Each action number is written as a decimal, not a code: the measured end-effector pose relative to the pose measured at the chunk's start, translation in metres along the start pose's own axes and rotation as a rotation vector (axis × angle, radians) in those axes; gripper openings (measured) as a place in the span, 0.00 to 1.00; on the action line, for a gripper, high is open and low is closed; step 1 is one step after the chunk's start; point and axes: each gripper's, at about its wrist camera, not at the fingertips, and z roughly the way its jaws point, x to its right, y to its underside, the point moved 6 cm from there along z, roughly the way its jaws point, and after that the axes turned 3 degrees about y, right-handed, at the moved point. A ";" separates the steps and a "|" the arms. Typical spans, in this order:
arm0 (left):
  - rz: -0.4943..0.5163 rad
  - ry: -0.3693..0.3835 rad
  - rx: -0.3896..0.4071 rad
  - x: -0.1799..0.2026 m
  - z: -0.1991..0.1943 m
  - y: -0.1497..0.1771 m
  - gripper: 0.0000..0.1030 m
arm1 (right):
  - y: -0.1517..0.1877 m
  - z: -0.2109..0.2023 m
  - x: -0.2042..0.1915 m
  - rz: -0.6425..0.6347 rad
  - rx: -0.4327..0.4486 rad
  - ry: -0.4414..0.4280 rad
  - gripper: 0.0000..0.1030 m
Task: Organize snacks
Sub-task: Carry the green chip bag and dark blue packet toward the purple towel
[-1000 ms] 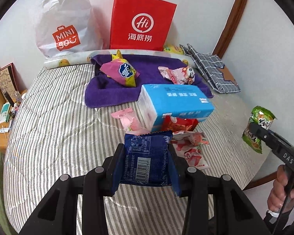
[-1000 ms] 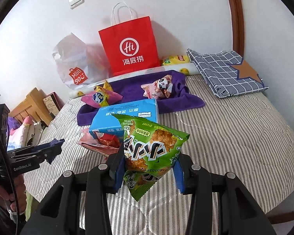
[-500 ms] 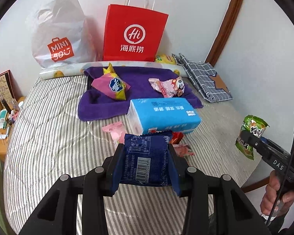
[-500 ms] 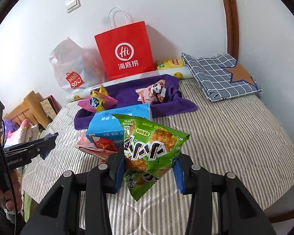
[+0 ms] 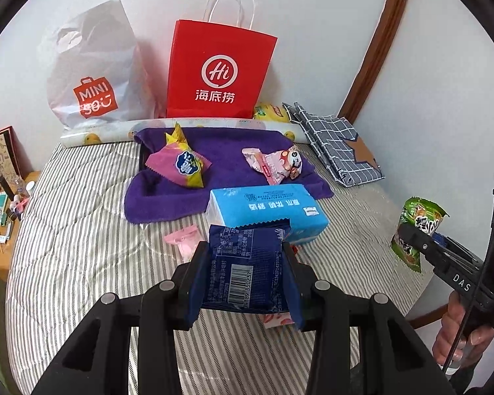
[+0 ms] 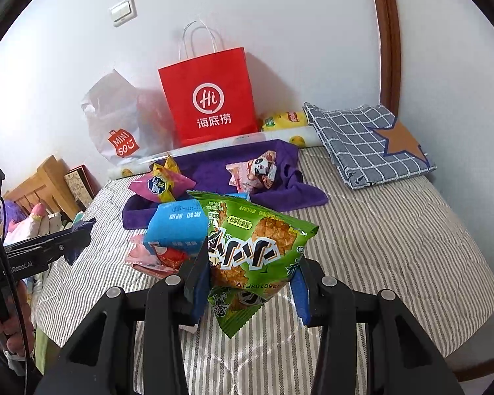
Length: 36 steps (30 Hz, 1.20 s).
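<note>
Two grippers are each clamped on a snack above the striped bed [image 5: 66, 230]. The left gripper [image 5: 245, 273] pinches a dark blue packet [image 5: 247, 273] between its blue pads, barcode side up; the packet's near edge is cut off behind the black arms. The right gripper [image 6: 252, 279] grips a green crisp bag [image 6: 253, 253], its lower corner hanging down between the fingers. Seen from the left wrist, that green bag is small and partly covered by the right gripper's finger at the far right, where a hand [image 5: 461, 332] holds the handle.

Just beyond the blue packet lies a light blue tissue pack [image 5: 266, 209]; red and pink wrappers [image 6: 154, 256] stick out from beneath it, mostly hidden, their print unreadable. A pale pink packet [image 5: 184, 240] lies to its left.

Farther off, a purple towel [image 5: 227, 168] carries a pink-and-yellow snack [image 5: 181, 164] on the left and a pink panda-print snack [image 5: 276, 164] on the right. Against the far wall stand a red paper bag [image 5: 219, 72] and a white plastic bag [image 5: 92, 72]; what they contain cannot be seen. A yellow packet [image 6: 285, 120] peeks out beside the red bag, and a folded checked cloth [image 6: 365, 144] lies at the far right.
</note>
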 end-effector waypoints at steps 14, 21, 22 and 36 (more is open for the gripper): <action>0.002 0.021 0.004 0.000 0.012 -0.024 0.38 | -0.023 0.014 -0.011 -0.030 -0.003 0.005 0.40; 0.003 0.017 0.013 -0.004 0.015 -0.039 0.38 | -0.042 0.022 -0.022 -0.053 0.012 -0.005 0.40; 0.003 0.016 0.013 -0.005 0.016 -0.042 0.38 | -0.045 0.023 -0.024 -0.057 0.015 -0.008 0.40; -0.008 -0.008 0.030 -0.014 0.027 -0.078 0.38 | -0.085 0.048 -0.041 -0.088 0.038 -0.039 0.40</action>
